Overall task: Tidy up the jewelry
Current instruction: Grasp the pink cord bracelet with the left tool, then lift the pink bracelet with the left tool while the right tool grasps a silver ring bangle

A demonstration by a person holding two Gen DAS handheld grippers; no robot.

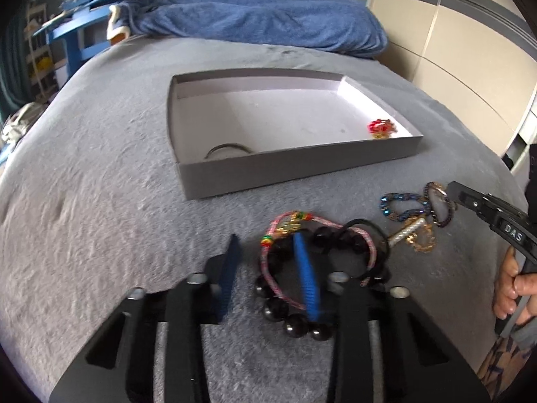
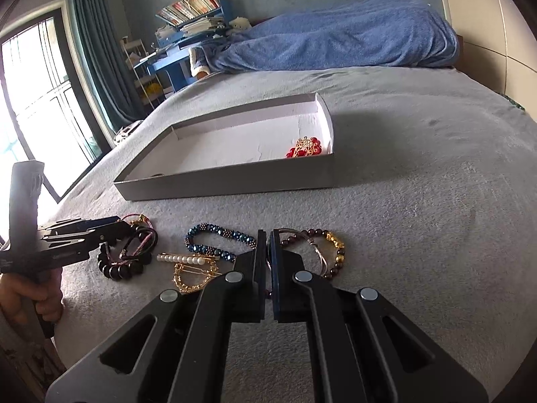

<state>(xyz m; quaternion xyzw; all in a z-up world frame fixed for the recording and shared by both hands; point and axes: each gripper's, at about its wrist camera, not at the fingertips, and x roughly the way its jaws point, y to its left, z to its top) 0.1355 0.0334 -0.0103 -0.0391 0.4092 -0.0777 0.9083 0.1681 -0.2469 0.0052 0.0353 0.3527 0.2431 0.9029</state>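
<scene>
Jewelry: black-bead bracelet point(image 1: 295, 305), pink cord point(image 1: 282, 235), blue-bead bracelet point(image 2: 214, 245).

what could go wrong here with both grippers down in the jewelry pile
1. One finger of the left gripper sits inside the black bead bracelet, with a pink cord and a hair tie lying across it. A lift would likely bring all three up tangled.
2. The right gripper is shut on a thin wire bangle that overlaps a dark red bead bracelet. The bangle may slip out or drag that bracelet along.
</scene>
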